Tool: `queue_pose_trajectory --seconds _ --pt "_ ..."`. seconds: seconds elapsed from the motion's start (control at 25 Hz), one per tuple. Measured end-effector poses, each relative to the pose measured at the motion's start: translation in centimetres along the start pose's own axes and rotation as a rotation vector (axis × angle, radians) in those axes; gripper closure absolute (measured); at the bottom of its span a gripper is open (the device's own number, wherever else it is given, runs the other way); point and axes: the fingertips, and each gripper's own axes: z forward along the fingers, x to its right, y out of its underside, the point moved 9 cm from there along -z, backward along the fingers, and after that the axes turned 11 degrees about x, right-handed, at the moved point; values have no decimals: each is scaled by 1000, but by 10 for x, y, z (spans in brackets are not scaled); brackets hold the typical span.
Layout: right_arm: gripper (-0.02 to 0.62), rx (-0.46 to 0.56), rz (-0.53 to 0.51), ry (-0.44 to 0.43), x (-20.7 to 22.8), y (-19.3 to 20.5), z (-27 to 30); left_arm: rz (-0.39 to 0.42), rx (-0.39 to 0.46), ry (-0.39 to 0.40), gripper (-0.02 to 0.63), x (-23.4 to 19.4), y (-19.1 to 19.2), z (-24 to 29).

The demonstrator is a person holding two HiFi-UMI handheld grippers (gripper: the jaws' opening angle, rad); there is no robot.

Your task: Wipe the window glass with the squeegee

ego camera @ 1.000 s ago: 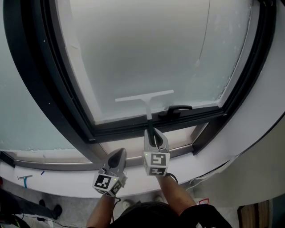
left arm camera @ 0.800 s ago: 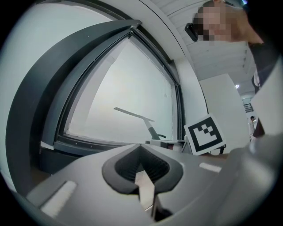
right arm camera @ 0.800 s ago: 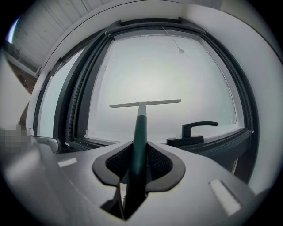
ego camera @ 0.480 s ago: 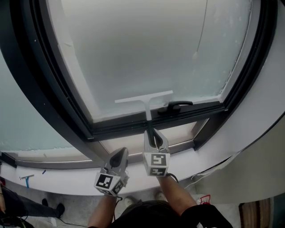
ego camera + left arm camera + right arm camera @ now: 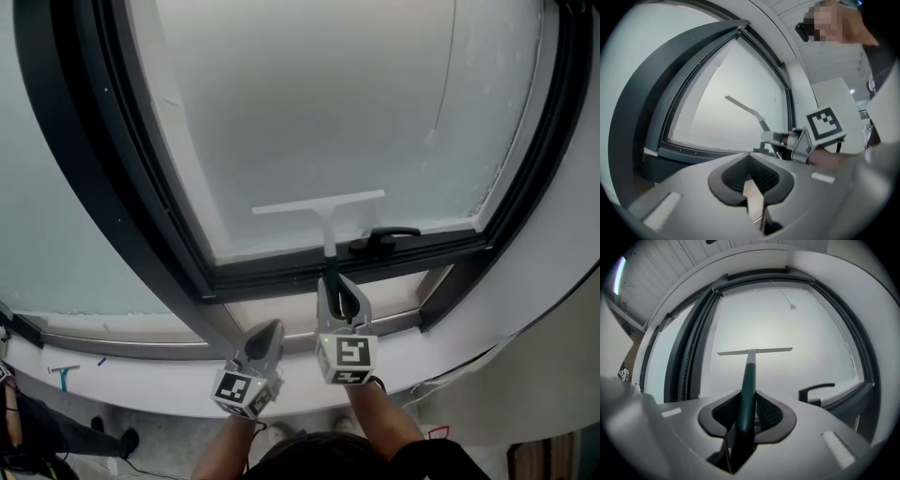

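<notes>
Window glass: a big frosted, pale grey window pane [image 5: 309, 112] fills the top of the head view, with speckled residue down its right edge.
Frame: a dark metal window frame [image 5: 122, 187] wraps the pane, and its bottom rail runs just under the squeegee blade.
Sill: a white curved window ledge [image 5: 141, 370] sweeps below the frame, and both grippers hang over it.
Squeegee: the T-shaped squeegee [image 5: 323, 208] [image 5: 750, 363] has a white blade and a dark green handle. Its blade lies level across the lower part of the glass, just above the bottom rail, and its shaft points down to the right gripper. Whether the edge presses on the pane cannot be told.
Right gripper: the right gripper [image 5: 338, 289] [image 5: 746, 414] has its jaws clamped on the green handle, which runs straight up the middle of the right gripper view.
Left gripper: the left gripper [image 5: 266, 332] [image 5: 750, 180] has its jaws closed together on nothing. It sits lower and just left of the right one, clear of the squeegee.
Handle: a black lever window handle [image 5: 382, 238] [image 5: 816, 391] sits on the bottom rail, just right of the squeegee shaft.
Cord: a thin pale hanging cord [image 5: 448, 84] drops down the right side of the pane.
</notes>
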Motion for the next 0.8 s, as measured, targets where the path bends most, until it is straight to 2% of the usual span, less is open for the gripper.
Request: queue_pose_trajectory --seconds 0.2,0.28,0.36,0.48,0.64,0.8 --pt "500 164 -63 -75 -14 -67 36 3 49 6 607 0 -11 1" --pt "500 232 -82 -95 -25 -96 58 27 75 26 607 -1 -19 4" --pt "500 289 -79 -120 -36 -125 78 51 106 37 607 -4 -29 4" --pt "500 363 -96 -152 -53 -169 101 42 162 38 607 -6 -48 -1" --pt "500 438 -166 -129 -72 -217 134 70 198 43 608 -17 -63 -9" --pt "500 448 -150 -85 -81 -238 158 95 215 34 608 -33 -75 -17"
